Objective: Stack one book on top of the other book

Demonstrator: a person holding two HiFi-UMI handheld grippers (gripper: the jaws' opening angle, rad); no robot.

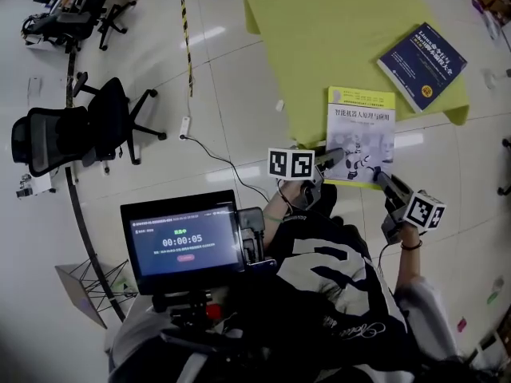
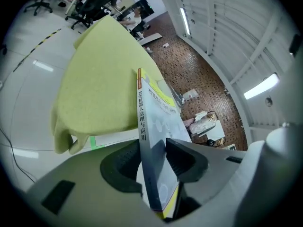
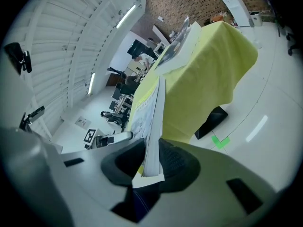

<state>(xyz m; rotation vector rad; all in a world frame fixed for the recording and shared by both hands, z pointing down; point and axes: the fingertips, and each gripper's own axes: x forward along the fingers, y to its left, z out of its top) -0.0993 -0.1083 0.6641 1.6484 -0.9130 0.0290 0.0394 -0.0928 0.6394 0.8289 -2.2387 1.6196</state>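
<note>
The white book [image 1: 361,134] sticks out over the near edge of the table [image 1: 319,38] (a yellow cloth covers it). The left gripper [image 1: 334,158] pinches its spine side. The right gripper [image 1: 383,179] pinches its page side. The blue book [image 1: 421,65] lies flat on the table, well apart.

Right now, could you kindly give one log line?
left gripper: shut on yellow book | right gripper: shut on yellow book | blue book: on table
</note>
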